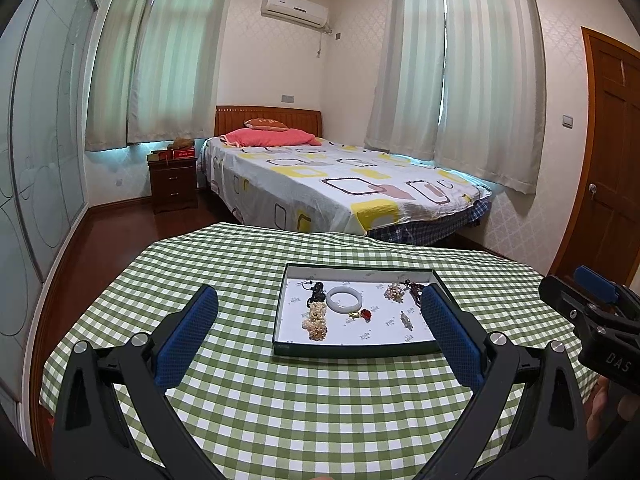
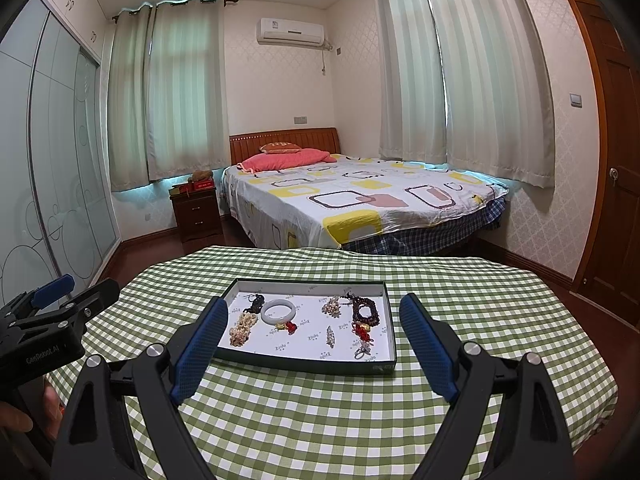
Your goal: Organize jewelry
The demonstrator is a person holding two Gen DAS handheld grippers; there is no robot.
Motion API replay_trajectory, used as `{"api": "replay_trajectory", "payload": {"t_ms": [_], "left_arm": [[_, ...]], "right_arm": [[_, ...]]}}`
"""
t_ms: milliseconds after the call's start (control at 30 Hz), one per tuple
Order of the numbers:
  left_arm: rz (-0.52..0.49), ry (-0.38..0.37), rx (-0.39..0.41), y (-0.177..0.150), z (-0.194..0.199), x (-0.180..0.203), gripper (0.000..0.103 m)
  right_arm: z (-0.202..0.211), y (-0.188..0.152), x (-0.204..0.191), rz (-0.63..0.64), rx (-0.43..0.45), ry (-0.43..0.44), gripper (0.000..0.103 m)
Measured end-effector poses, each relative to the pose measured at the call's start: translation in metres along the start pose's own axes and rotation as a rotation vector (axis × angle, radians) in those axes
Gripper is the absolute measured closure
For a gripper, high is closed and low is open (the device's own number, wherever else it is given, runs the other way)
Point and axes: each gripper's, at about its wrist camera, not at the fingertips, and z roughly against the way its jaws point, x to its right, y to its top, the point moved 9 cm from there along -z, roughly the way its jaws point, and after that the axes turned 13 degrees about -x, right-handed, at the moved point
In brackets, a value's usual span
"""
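A shallow dark-rimmed tray [image 1: 352, 354] [image 2: 304, 366] with a white floor lies on the checked table. In it are a white bangle [image 1: 344, 300] [image 2: 279, 311], a pearl bracelet [image 1: 316, 322] [image 2: 242, 330], black beads [image 2: 256, 304], a red pendant [image 1: 365, 314] [image 2: 290, 326], a pearl cluster [image 2: 331, 306], a dark red bead bracelet [image 2: 364, 312] and a silver brooch [image 2: 330, 336]. My left gripper [image 1: 319, 292] [image 2: 78, 296] hovers open before the tray's near left. My right gripper [image 2: 314, 302] [image 1: 576, 286] hovers open before its near side. Neither holds anything.
The table wears a green checked cloth [image 1: 280, 400] and its far edge drops toward a bed [image 1: 340, 184]. A nightstand [image 1: 174, 184] stands left of the bed, a wardrobe [image 2: 48, 160] along the left wall and a wooden door [image 2: 616, 180] at the right.
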Motion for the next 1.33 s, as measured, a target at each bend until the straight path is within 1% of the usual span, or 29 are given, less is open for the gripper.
{"api": "replay_trajectory", "payload": {"t_ms": [167, 500, 733, 1033, 1100, 1167, 1333], "left_arm": [[0.003, 0.012, 0.003, 0.0, 0.0, 0.0, 0.004], [-0.022, 0.002, -0.002, 0.0, -0.003, 0.006, 0.004], [-0.011, -0.003, 0.012, -0.001, -0.004, 0.007, 0.004], [-0.014, -0.004, -0.004, -0.004, -0.01, 0.006, 0.004], [-0.014, 0.008, -0.015, -0.005, -0.015, 0.004, 0.004], [-0.007, 0.005, -0.04, -0.009, -0.022, 0.001, 0.004], [0.04, 0.005, -0.127, -0.022, -0.052, -0.015, 0.004]], "right_arm": [[0.0, -0.001, 0.0, 0.0, -0.002, 0.001, 0.018], [-0.002, -0.002, -0.001, 0.001, -0.008, 0.002, 0.018], [-0.005, -0.005, -0.001, 0.002, -0.015, 0.003, 0.018], [-0.009, -0.008, 0.0, -0.001, -0.026, 0.003, 0.018], [-0.011, -0.008, 0.0, -0.002, -0.029, 0.002, 0.018], [-0.013, -0.009, 0.001, -0.005, -0.035, 0.001, 0.018], [-0.029, -0.013, 0.011, -0.019, -0.06, 0.0, 0.018]]}}
